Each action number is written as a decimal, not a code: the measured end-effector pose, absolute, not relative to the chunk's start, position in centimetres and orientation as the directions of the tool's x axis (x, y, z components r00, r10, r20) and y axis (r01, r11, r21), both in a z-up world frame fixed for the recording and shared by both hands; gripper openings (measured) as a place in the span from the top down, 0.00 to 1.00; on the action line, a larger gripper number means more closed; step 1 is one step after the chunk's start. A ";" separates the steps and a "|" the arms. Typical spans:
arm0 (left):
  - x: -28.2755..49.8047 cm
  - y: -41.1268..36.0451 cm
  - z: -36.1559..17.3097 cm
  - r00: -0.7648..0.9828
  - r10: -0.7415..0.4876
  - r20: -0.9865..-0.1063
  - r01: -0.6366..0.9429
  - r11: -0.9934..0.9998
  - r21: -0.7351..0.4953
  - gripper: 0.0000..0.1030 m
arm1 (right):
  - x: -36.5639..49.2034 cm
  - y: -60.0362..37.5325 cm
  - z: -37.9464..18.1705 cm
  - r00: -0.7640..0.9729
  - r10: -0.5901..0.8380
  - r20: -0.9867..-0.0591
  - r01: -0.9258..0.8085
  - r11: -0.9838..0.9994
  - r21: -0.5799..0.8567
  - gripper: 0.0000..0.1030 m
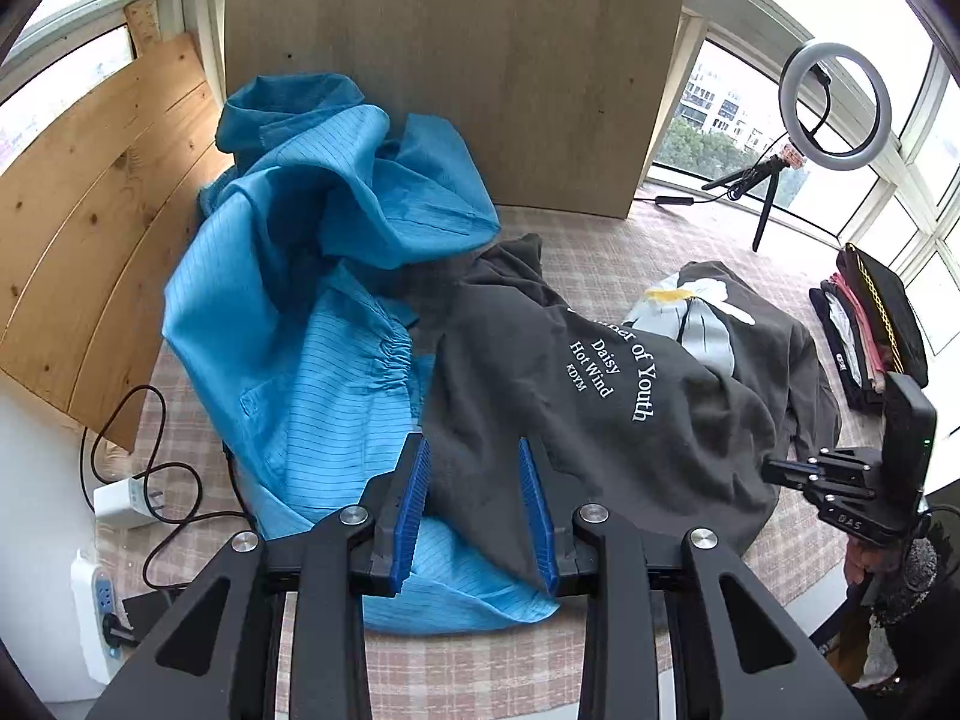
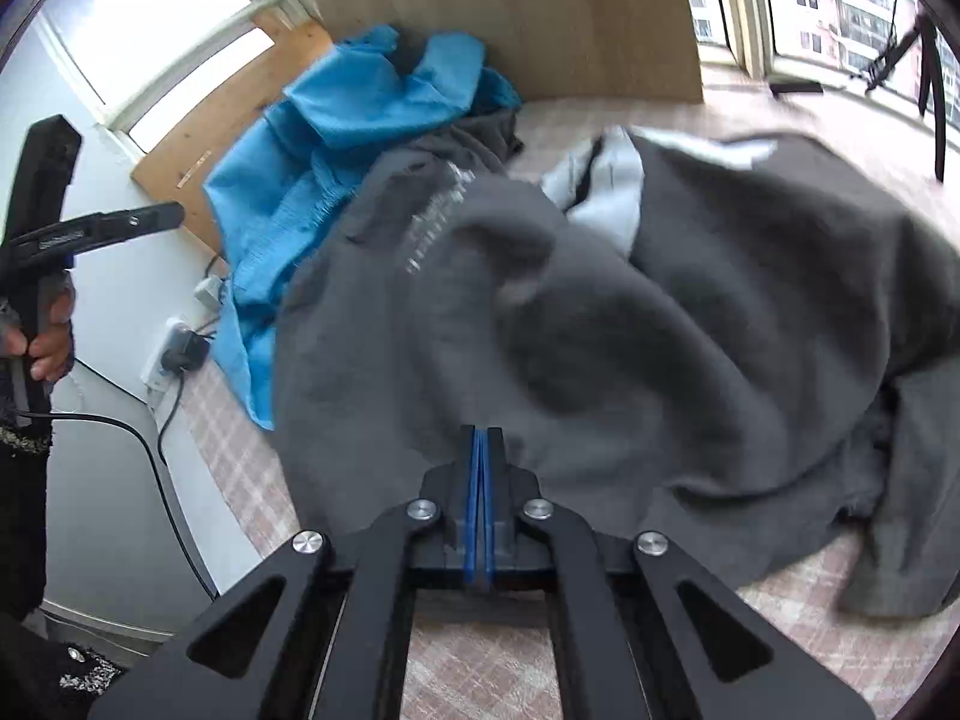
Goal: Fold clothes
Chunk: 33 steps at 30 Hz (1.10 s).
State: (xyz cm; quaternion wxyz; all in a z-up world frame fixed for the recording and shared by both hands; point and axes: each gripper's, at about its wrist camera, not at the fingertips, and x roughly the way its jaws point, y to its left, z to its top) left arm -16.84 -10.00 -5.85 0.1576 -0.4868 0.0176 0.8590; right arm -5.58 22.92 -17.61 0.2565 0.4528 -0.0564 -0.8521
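Step in hand: judged to be the first pick-up of the grey sweatshirt, not yet spread flat for folding.
Sweatshirt location: crumpled on the checked surface, printed lettering and daisy print facing up, its left edge lying over the blue striped garment.
Blue garment: heaped against the upright board at the back; touches the sweatshirt.
Left tongs: partly open, blue pads either side of the sweatshirt's near hem; the pads do not appear to press the cloth, so nothing held.
Right tongs: pads fully together, tips at the near edge of the grey cloth; view is blurred, and I cannot tell whether any fabric is pinched between them.
Doing it well (judgement): take one layer only at the hem or shoulders, left and right grips well apart, so the cloth hangs open when raised. Keep the left grip clear of the blue garment underneath, or both will come up together. Reopen the right tongs if they have closed on nothing.
Left hand pose: tongs angled steeply down at the near hem; in the right view a hand grips the handle at the frame's left edge.
Right hand pose: tongs tilted down toward the sweatshirt's right side, seen low at the right in the left view.
Finished pile: folded clothes stacked at far right, well apart.
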 end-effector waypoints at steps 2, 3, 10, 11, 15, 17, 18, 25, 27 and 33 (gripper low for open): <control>-17.3 -10.5 -5.6 -0.486 0.253 -0.837 -0.285 -0.951 -0.122 0.71 | -4.1 24.0 -14.1 -0.539 -0.454 -0.710 0.420 -0.875 0.240 1.00; -17.7 -10.5 -5.8 -0.481 0.256 -0.838 -0.286 -0.950 -0.126 0.71 | -3.8 24.9 -12.9 -0.548 -0.441 -0.711 0.413 -0.882 0.229 1.00; -19.0 -8.5 -7.1 -0.455 0.306 -0.836 -0.328 -0.931 -0.162 0.71 | -4.6 27.9 -16.9 -0.482 -0.112 -0.869 0.186 -0.982 0.024 0.18; -18.9 -8.2 -7.3 -0.448 0.313 -0.838 -0.336 -0.927 -0.166 0.71 | -4.7 28.1 -17.5 -0.482 -0.121 -0.868 0.180 -0.983 0.037 0.18; -18.8 -7.7 -7.6 -0.433 0.315 -0.844 -0.349 -0.923 -0.165 0.71 | -7.9 25.1 -17.2 -0.547 -0.204 -0.812 0.262 -0.963 0.065 0.18; -18.7 -8.0 -7.5 -0.431 0.317 -0.845 -0.346 -0.923 -0.169 0.71 | -10.4 22.3 -17.2 -0.547 -0.237 -0.803 0.338 -0.940 0.047 0.18; -18.6 -8.1 -7.5 -0.431 0.317 -0.845 -0.347 -0.923 -0.169 0.71 | -11.5 20.6 -17.5 -0.538 -0.242 -0.808 0.373 -0.927 0.030 0.18; -18.4 -10.2 -7.2 -0.439 0.286 -0.852 -0.326 -0.934 -0.145 0.70 | -14.8 12.1 -22.7 -0.432 -0.181 -0.883 0.583 -0.804 -0.121 0.70; -18.7 -10.8 -6.8 -0.451 0.280 -0.847 -0.322 -0.937 -0.139 0.70 | -13.4 13.4 -21.4 -0.426 -0.226 -0.876 0.592 -0.802 -0.082 0.92; -20.0 -9.9 -5.2 -0.474 0.325 -0.818 -0.374 -0.916 -0.147 0.70 | -6.1 25.0 -13.5 -0.489 -0.281 -0.826 0.482 -0.876 0.013 0.93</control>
